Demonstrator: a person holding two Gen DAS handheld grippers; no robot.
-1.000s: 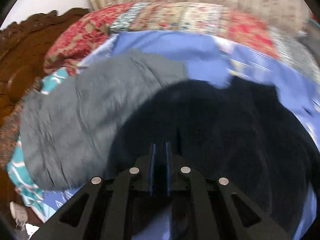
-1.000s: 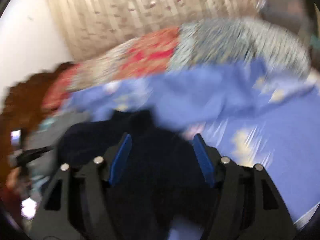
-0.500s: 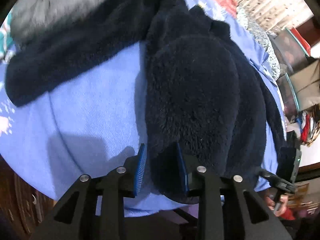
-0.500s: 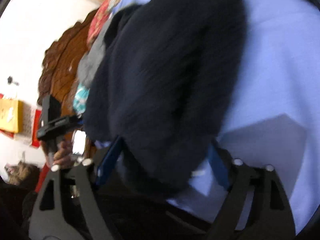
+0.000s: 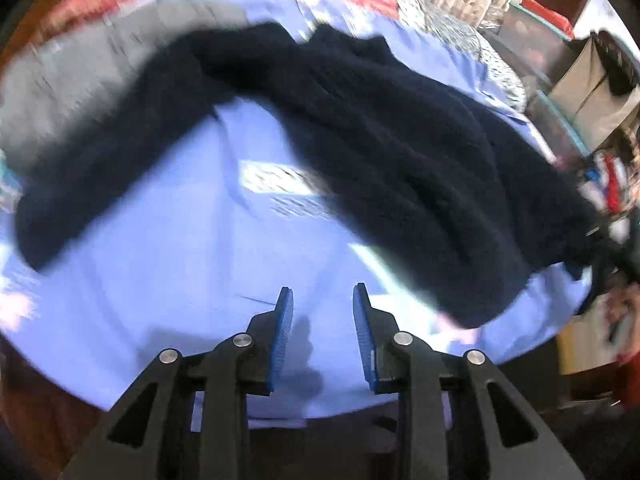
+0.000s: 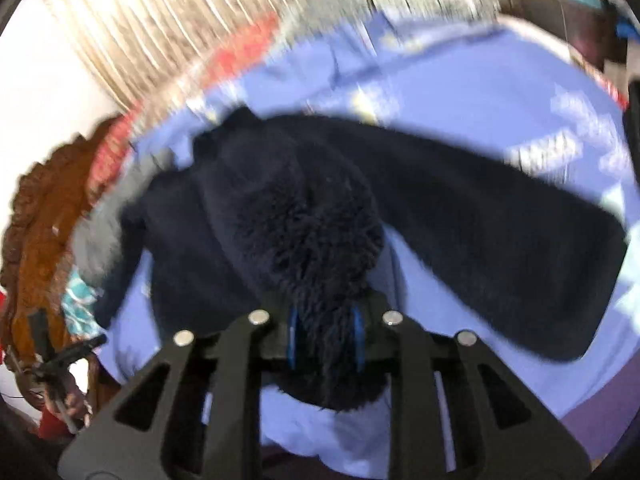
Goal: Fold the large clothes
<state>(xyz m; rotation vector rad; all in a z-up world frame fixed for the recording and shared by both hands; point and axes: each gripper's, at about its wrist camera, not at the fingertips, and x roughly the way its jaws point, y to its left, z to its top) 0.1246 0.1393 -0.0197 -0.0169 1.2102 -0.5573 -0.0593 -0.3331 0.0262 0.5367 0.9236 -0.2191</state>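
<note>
Both tools are over the bed. Between the blue pads of my right tool (image 6: 325,338) a thick fold of the dark fleece top (image 6: 296,216) is pinched, its shaggy pile bulging out above and below them. My left tool (image 5: 322,330) stands spread with nothing between its pads; only the blue bedsheet (image 5: 168,280) shows in the gap, along with the tool's own shadow.

From the right tool the top runs away up the bed, one sleeve stretching out to the right across the sheet and another part trailing to the left. Seen from the left tool, the top lies ahead and to the right, well apart from the pads, draped in a long arc: one sleeve reaches toward the left edge, while the bulk hangs down at the right toward the edge of the bed, where the right tool (image 5: 600,248) is a dark blur.

Beside the top, toward the head of the bed, lies a grey garment (image 5: 76,80). Beyond it is a red patterned quilt (image 6: 240,52), then a pale striped curtain (image 6: 168,12). A carved wooden headboard (image 6: 44,216) stands at the left in the right tool's view. The left tool (image 6: 60,356) shows small there, gripped by my hand (image 6: 72,402).
</note>
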